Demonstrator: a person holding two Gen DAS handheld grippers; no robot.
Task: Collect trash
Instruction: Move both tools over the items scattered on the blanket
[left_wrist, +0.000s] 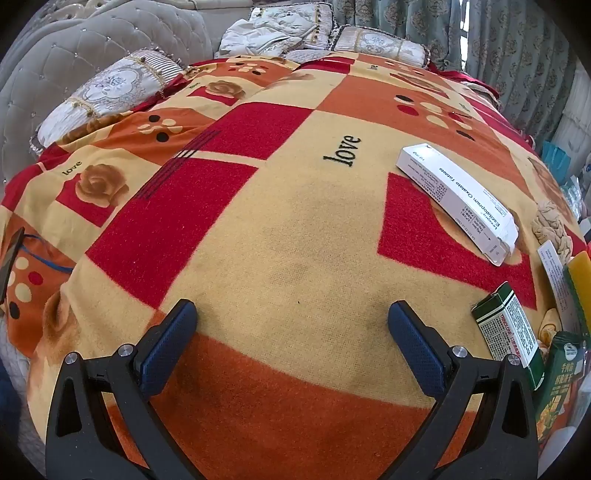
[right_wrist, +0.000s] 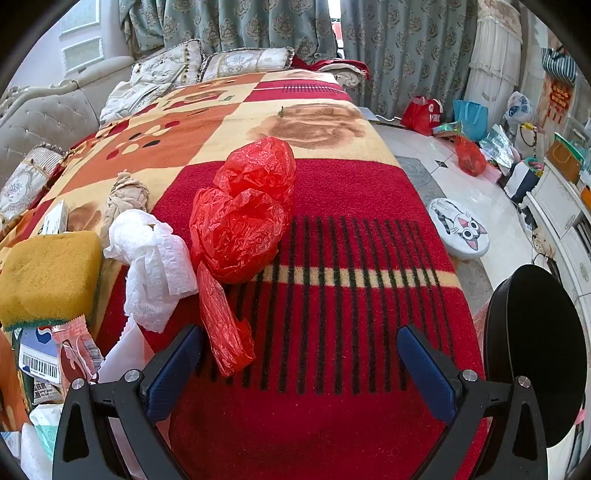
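Observation:
Trash lies on a bed with a red, orange and cream blanket (left_wrist: 280, 206). In the left wrist view a long white medicine box (left_wrist: 458, 201) lies to the right, and a green-and-white box (left_wrist: 511, 328) near the right edge. My left gripper (left_wrist: 291, 332) is open and empty over bare blanket. In the right wrist view a crumpled red plastic bag (right_wrist: 243, 225) lies ahead, with white crumpled tissue (right_wrist: 153, 266) and a yellow sponge (right_wrist: 48, 275) to its left. My right gripper (right_wrist: 301, 363) is open and empty, just short of the bag's tail.
A black round bin (right_wrist: 535, 350) stands at the bed's right side. Wrappers and packets (right_wrist: 55, 358) pile at the lower left. Pillows (left_wrist: 110, 92) and a tufted headboard (left_wrist: 74, 48) lie beyond. A cat-print stool (right_wrist: 458, 227) and bags (right_wrist: 469, 155) sit on the floor.

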